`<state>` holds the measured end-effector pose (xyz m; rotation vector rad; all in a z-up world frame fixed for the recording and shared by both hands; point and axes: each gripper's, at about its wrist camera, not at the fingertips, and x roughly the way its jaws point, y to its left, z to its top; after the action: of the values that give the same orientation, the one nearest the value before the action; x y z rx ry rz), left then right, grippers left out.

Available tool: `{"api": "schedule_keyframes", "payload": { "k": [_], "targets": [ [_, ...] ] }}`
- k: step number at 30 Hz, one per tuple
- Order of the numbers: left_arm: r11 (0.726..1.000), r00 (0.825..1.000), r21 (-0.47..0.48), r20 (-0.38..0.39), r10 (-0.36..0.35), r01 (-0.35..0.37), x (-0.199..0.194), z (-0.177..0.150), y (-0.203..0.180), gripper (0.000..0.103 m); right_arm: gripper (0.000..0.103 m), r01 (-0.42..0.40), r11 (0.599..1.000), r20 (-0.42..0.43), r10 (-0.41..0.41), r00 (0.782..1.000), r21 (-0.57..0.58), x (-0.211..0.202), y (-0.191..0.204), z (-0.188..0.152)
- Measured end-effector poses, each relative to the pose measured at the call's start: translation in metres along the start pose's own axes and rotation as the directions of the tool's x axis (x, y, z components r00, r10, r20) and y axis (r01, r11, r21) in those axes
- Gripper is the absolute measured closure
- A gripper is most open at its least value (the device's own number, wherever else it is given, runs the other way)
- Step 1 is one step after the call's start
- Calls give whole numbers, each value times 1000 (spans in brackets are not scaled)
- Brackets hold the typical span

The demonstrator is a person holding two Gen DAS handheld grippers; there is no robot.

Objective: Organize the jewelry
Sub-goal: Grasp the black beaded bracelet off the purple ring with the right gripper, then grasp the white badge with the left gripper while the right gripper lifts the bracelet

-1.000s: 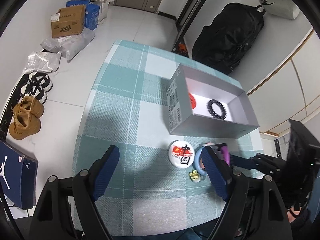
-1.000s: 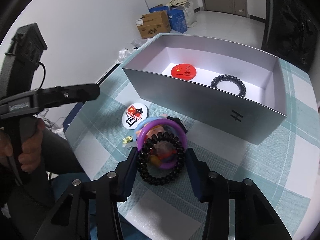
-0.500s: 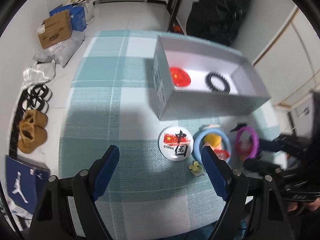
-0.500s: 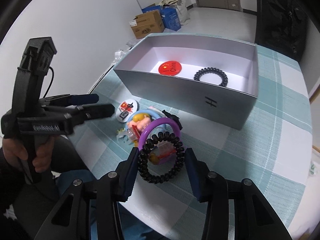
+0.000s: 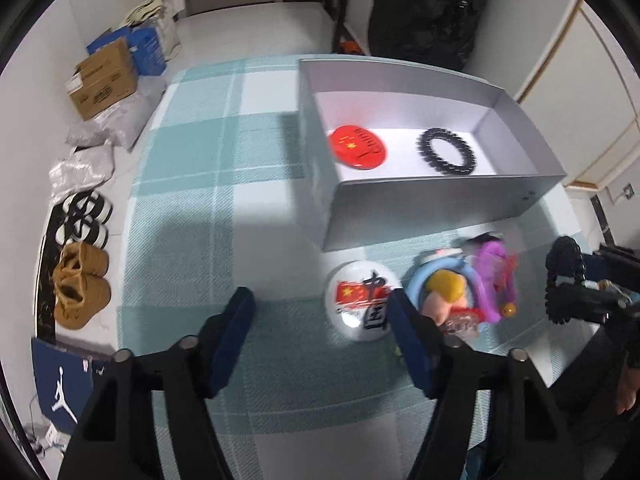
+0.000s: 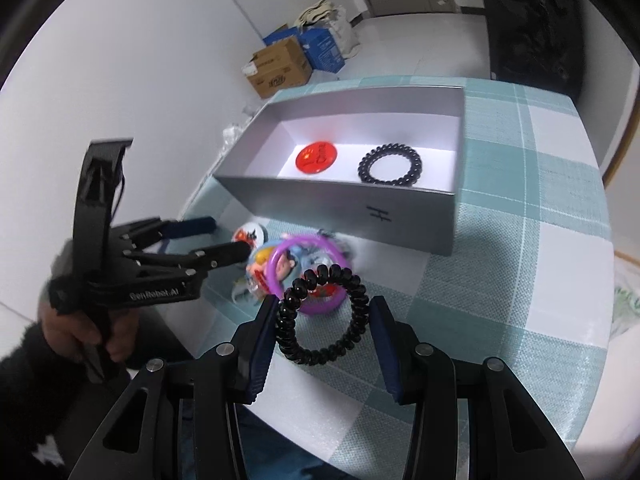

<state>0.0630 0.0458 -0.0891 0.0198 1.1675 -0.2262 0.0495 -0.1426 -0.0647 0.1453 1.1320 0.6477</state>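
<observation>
My right gripper (image 6: 325,330) is shut on a black coil hair tie (image 6: 324,314) and holds it above the table, near the front edge; the tie also shows in the left wrist view (image 5: 562,280). A grey open box (image 6: 340,204) holds a red badge (image 6: 316,158) and another black coil tie (image 6: 390,164). In front of the box lie a white badge (image 5: 362,304), a blue ring with cartoon charms (image 5: 444,292) and a purple ring (image 5: 494,276). My left gripper (image 5: 320,320) is open and empty, low over the table left of the white badge.
The table has a teal checked cloth (image 5: 224,184). On the floor to the left are cardboard boxes (image 5: 106,78), plastic bags, shoes (image 5: 80,284) and a blue shoebox (image 5: 64,384). A black bag (image 5: 432,12) stands behind the table.
My right gripper has lifted the black coil tie off the pile of rings and drawn it back. My left gripper has moved forward and right, closer to the white badge.
</observation>
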Motion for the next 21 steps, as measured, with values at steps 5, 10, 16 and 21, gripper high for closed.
{"api": "schedule_keyframes", "payload": {
  "k": [5, 10, 16, 21],
  "targets": [
    [997, 1000, 72, -4, -8, 8, 1, -1, -15, 59, 59, -10, 999, 22, 9, 1000, 30, -7, -4, 0],
    [991, 1000, 133, 4, 20, -21, 1, -4, -22, 68, 59, -12, 999, 30, 11, 1000, 34, -8, -1, 0],
    [993, 1000, 120, -3, -1, 1, -1, -2, -19, 76, 59, -22, 999, 63, 20, 998, 32, -14, 0, 2],
    [996, 996, 33, -17, -82, 83, -4, 0, -6, 101, 59, -48, 997, 115, 41, 992, 52, -25, -5, 4]
  ]
}}
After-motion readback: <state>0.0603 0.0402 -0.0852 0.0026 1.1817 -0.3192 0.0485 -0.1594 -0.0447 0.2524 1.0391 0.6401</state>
